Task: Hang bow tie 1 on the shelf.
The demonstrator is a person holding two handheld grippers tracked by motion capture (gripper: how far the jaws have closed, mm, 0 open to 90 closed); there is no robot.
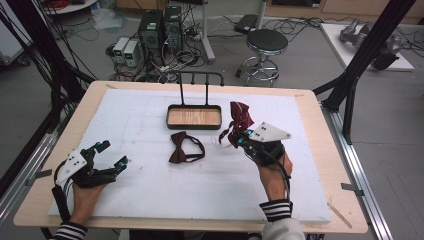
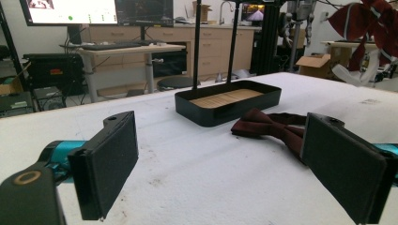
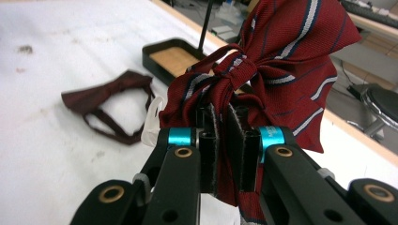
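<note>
The right gripper pinches a striped bow tie aloft beside the empty tray (likely its destination); the plain bow tie awaits on the surface, left gripper wide, idle.

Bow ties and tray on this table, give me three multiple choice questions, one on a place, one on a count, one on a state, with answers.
1. Where does the plain bow tie lie?
A. Inside the tray
B. On the white mat, in front of the tray
C. On the stool

2. How many bow ties are there?
A. One
B. Two
C. Four

3. How is the left gripper?
A. Open, holding nothing
B. Shut on a tie
C. Shut on the tray

Answers: 1 B, it lies flat on the white mat, nearer the person than the tray. 2 B, the plain one plus the striped bow tie held by the right gripper. 3 A, its jaws stand wide apart.
</note>
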